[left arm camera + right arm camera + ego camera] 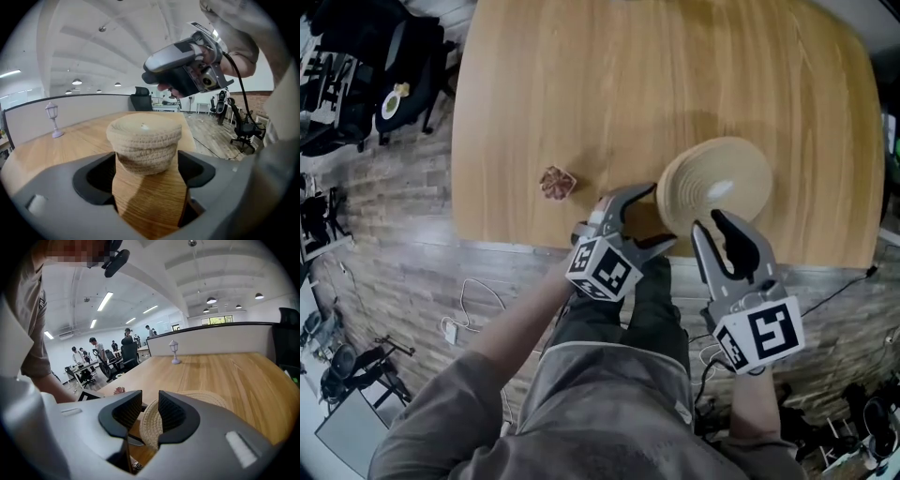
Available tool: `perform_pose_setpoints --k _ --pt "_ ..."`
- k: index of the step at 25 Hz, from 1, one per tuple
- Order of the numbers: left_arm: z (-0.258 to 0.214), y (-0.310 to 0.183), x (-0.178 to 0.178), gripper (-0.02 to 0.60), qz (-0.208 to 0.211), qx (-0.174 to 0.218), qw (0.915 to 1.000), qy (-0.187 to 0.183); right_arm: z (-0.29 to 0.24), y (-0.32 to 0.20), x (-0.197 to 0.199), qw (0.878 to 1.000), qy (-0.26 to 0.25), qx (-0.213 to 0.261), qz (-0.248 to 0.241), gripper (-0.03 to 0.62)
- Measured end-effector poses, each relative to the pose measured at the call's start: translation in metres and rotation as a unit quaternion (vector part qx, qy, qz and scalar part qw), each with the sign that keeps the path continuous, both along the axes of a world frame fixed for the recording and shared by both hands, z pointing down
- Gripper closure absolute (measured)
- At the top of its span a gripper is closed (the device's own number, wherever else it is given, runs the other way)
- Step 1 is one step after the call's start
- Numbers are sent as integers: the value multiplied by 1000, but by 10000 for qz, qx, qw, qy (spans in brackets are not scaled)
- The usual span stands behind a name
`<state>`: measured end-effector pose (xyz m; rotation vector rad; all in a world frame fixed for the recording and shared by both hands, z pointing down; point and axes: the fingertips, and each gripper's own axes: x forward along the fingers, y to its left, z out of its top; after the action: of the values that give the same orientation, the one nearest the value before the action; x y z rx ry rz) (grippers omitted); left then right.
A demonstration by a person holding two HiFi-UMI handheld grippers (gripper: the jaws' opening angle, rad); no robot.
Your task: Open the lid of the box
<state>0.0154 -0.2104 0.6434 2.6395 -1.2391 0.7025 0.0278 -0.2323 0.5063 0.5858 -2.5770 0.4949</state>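
Two grippers over one box, and plenty that could slip. Far left on the table sits a small pinkish flower-like piece [556,182], well apart from the action and no worry. My left gripper [659,216] has its jaws spread wide and empty, with the woven box [145,161] standing just beyond them and nothing touching. If I squeeze too high, I reckon I'd pinch the overhanging lid [717,183] against the body and lock it down instead of steadying the base. The box sits right of centre, near the table's near edge, lid still on. Further right, my right gripper [710,225] has its jaws only a narrow slit apart, holding nothing, tips at the lid's near rim. That thick woven rim may not fit the slit, so the pads could skate off it. A nudge could also shove the light box sideways or tip it, even off the near edge, since nothing pins it yet. Under all this is a pale wooden table [581,94], smooth-grained and rounded at the far right corner, with a tiny lamp ornament [53,119] at its far side. Around it is an open office: brick-patterned floor [394,253], a loose cable [452,328], a black office chair [243,126], round ceiling lights [77,82], and people at desks [93,350] in the distance.
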Motion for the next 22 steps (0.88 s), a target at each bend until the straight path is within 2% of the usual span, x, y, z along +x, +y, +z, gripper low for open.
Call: perform_pose_setpoints --k 6,10,17,22 --pt "13 -1 7 155 -44 -105 9999 52 15 7 9 9999 106 -57 27 500" --pt "13 -1 8 169 -26 -111 9999 30 24 13 7 9994 274 -181 -122 500" --pt "15 0 7 175 -70 -141 9999 40 57 33 -15 9898 1067 -447 -827 491" --pt "14 0 7 176 -74 -169 9998 87 77 38 -27 9782 1707 -351 -1125 477"
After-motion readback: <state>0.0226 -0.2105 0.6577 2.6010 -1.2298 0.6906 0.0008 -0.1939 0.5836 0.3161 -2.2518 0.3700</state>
